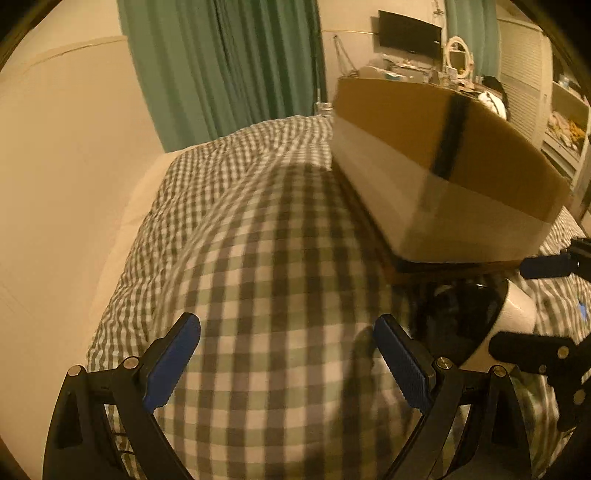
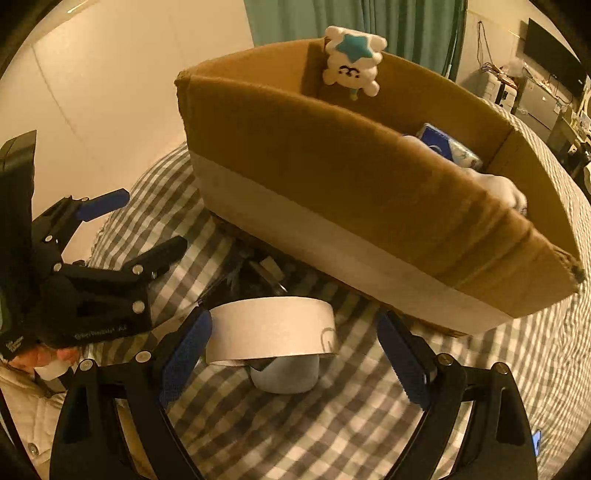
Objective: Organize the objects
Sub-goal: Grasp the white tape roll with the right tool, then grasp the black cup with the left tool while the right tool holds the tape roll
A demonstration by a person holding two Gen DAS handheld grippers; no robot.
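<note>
An open cardboard box sits on the checked bed cover; it also shows in the left wrist view. Inside it are a white plush with a teal star, a blue packet and a white soft item. A white-and-black headset-like device lies on the cover just in front of the box, between my right gripper's fingers; the left wrist view shows it at right. My right gripper is open around it. My left gripper is open and empty over the cover.
A beige wall runs along the bed's left side, with green curtains behind. Shelves and a desk with a monitor stand at the far right. The left gripper shows in the right wrist view, left of the device.
</note>
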